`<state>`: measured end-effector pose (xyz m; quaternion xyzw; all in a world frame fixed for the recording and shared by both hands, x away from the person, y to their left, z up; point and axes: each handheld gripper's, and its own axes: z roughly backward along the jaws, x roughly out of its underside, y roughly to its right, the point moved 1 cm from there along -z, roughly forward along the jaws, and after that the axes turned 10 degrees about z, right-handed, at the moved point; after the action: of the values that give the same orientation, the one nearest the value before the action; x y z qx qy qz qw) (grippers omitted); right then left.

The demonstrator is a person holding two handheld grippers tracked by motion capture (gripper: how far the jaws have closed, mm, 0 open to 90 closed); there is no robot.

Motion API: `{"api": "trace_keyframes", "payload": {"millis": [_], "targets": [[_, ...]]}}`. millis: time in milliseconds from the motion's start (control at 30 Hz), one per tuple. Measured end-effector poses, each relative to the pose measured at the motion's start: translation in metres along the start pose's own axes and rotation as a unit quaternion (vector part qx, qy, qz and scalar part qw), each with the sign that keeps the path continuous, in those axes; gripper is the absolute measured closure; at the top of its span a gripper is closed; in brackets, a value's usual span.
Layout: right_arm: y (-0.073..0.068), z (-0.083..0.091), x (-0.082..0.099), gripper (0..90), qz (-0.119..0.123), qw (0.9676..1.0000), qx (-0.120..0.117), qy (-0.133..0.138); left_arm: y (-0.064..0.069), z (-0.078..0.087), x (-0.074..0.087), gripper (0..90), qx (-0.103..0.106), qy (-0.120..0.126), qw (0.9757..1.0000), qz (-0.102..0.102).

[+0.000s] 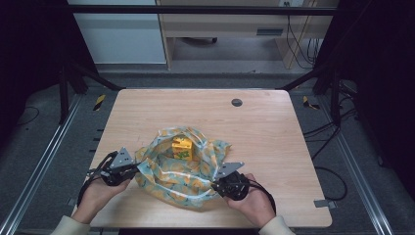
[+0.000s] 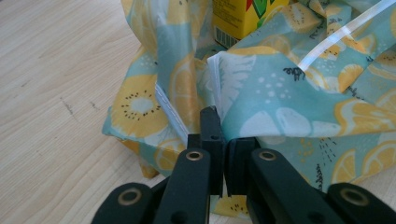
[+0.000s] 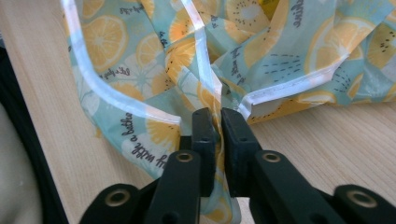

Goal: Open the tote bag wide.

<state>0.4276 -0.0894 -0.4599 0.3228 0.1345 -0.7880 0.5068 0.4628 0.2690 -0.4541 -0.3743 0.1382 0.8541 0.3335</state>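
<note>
Left gripper clamped on bag edge | right gripper pinching opposite rim | bag slumped mid-table, spread apparently to keep 1 yellow carton accessible inside

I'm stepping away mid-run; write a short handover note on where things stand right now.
Left gripper: fingers shut on the bag's left edge.
Right gripper: fingers pinch the bag's right edge.
The lemon-print bag lies open and slumped on the near half of the table; a yellow carton stands inside it, its top showing above the folds.
Done: carton is in the bag, both edges gripped.
Left: likely to release the edges or to close or lift the bag; which one the scene doesn't settle. Mind that the carton could tip if the sides are pulled unevenly.
</note>
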Motion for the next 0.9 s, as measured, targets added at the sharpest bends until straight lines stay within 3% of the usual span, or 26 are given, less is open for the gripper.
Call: {"api": "trace_keyframes", "payload": {"millis": [267,367,400,433,467,567,900], "targets": [[0.000,0.003,-0.003,69.6,0.000,0.9999,0.007,0.007,0.001,0.001,0.001,79.2,-0.009,0.007,0.9999,-0.001],[0.000,0.006,-0.004,55.9,-0.003,0.9998,0.012,0.013,0.001,0.003,0.001,65.3,-0.014,0.010,0.9999,0.001],[0.000,0.006,-0.004,55.9,-0.003,0.9998,0.012,0.013,0.002,0.004,0.000,65.3,-0.014,0.009,0.9999,0.000],[0.001,0.010,-0.005,50.7,-0.003,0.9998,0.018,0.011,0.002,0.005,0.000,57.7,-0.016,0.009,0.9998,0.000],[0.001,0.010,-0.005,50.7,-0.003,0.9998,0.018,0.011,0.002,0.006,0.000,57.7,-0.019,0.010,0.9998,0.001],[-0.001,0.019,-0.010,41.3,0.002,0.9995,0.023,0.019,0.002,0.014,-0.001,46.0,-0.021,0.007,0.9997,-0.005],[0.003,0.040,-0.015,36.0,0.003,0.9988,0.039,0.028,0.000,0.036,-0.002,44.9,-0.023,0.026,0.9994,-0.001]]}}
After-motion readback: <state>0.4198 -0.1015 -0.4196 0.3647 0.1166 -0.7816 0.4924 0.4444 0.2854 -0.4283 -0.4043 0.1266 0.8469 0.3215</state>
